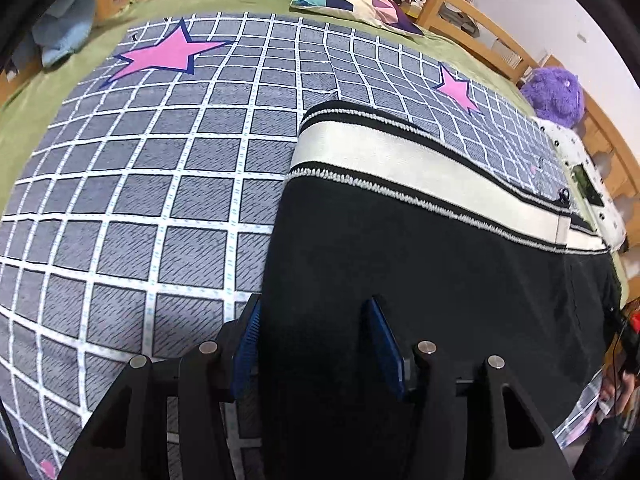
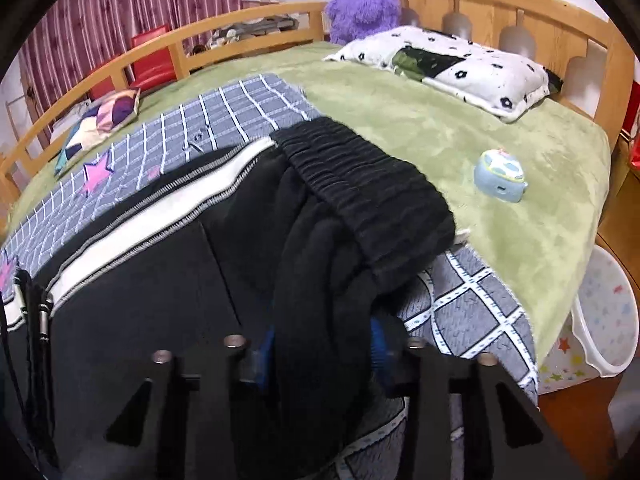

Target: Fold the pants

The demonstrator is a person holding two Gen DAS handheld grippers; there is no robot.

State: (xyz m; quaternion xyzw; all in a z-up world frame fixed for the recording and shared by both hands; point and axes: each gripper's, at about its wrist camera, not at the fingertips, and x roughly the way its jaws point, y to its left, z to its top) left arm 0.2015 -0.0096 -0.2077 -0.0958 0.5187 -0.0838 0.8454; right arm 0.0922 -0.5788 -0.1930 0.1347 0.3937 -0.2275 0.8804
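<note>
Two grippers work on the black fleece pants with a white side stripe (image 1: 420,248), which lie on the grey checked blanket with pink stars (image 1: 140,184) spread over the green bed cover (image 2: 460,128).

On the left, the left gripper (image 1: 316,344) stands wide, with its blue pads on either side of the pants' near left edge. I cannot tell if any cloth is really between them. If it closes now, it may catch only a thin edge, or take the blanket together with the pants, and then the fold would drag the blanket.

More to the right, the right gripper (image 2: 324,352) is closed on a thick bunch of the black cloth near the ribbed elastic waistband (image 2: 368,188). The bunch looks twisted and heavy, so layers could slip out when it is lifted, and the fold would come out uneven. The white stripe also could end up crooked if both sides do not move together.

At the far right, the small pale blue toy (image 2: 500,176) lies near the waistband on the bed cover; a wide swing of cloth might knock it.
</note>
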